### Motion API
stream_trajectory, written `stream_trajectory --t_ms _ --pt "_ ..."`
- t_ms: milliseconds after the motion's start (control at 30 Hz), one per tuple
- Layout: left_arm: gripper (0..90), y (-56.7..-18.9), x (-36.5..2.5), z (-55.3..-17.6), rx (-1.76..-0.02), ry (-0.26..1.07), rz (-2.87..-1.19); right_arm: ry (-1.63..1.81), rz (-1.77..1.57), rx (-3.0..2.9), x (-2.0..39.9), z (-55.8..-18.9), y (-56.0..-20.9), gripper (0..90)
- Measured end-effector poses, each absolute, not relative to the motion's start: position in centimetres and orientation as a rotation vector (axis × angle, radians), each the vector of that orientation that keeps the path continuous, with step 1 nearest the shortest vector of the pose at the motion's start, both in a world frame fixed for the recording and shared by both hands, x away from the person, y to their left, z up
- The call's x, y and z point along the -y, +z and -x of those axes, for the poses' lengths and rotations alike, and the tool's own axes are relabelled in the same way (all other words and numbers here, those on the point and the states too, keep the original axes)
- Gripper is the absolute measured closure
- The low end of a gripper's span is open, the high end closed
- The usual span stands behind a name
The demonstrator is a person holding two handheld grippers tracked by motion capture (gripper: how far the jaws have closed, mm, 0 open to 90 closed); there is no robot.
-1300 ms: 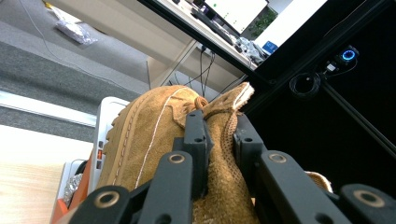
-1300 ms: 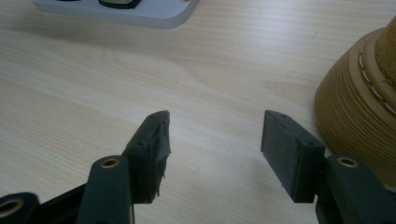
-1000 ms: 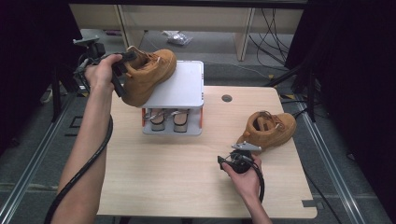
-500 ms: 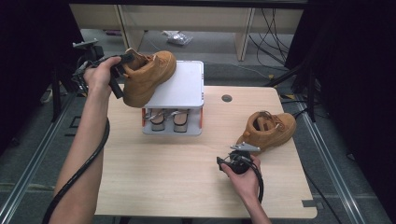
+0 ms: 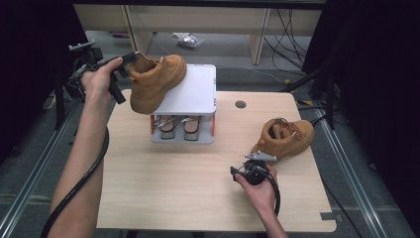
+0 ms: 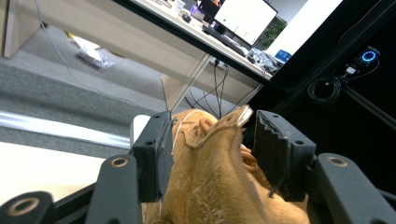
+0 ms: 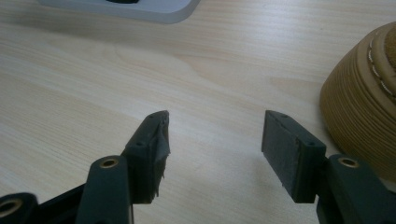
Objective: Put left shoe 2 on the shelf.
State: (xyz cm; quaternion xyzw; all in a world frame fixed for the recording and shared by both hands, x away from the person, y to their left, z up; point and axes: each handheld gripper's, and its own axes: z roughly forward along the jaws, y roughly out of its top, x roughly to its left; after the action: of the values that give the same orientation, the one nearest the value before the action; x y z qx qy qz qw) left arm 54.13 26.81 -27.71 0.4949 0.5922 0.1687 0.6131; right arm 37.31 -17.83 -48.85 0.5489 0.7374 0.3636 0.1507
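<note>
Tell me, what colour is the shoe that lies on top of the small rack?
The shoe is tan brown; the high view shows it best.

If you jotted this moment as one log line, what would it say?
left tool: jaws just opened, boot between them on rack | right tool: open, empty | second boot: on table

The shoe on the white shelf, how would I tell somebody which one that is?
Find the wooden table, then the small white shoe rack at its far side. The tan shoe rests tilted on the rack's top, its heel between the left gripper's jaws. Its twin lies down on the table by the right gripper.
</note>
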Motion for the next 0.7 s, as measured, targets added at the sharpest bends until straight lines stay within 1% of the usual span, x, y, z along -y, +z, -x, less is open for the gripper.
stream_trajectory --t_ms 100,200,233,300,333,367,467,567,700 --pt "47.1 -27.1 -27.4 -53.3 -1.355 0.409 -1.139 1.043 -1.544 -2.126 18.0 -37.4 -48.9 42.3" --pt "51.2 -27.0 -28.3 -52.2 -1.330 0.415 -1.126 1.046 -1.571 -2.120 17.8 -37.3 -48.8 42.3" --pt "54.1 -27.1 -28.7 -51.8 -1.306 0.414 -1.105 1.040 -1.545 -2.126 17.9 -37.3 -48.8 42.3" --pt "63.5 -27.2 -29.3 -50.9 -1.281 0.413 -1.088 1.059 -1.543 -2.118 17.8 -37.4 -49.0 42.3" --pt "66.4 -27.4 -29.5 -50.5 -1.272 0.403 -1.084 1.035 -1.548 -2.135 17.8 -37.3 -48.9 42.3" --pt "72.3 -27.6 -29.7 -50.1 -1.264 0.390 -1.087 1.038 -1.561 -2.131 17.6 -37.3 -49.0 42.3" --pt "81.4 -28.5 -30.3 -48.9 -1.257 0.399 -1.133 1.036 -1.544 -2.136 17.6 -37.3 -49.0 42.3" --pt "86.7 -30.1 -30.8 -47.7 -1.271 0.424 -1.197 1.041 -1.535 -2.132 17.6 -37.3 -49.0 42.3" --pt "89.4 -33.3 -30.4 -46.0 -1.306 0.429 -1.294 1.035 -1.536 -2.138 17.6 -37.3 -49.0 42.3"
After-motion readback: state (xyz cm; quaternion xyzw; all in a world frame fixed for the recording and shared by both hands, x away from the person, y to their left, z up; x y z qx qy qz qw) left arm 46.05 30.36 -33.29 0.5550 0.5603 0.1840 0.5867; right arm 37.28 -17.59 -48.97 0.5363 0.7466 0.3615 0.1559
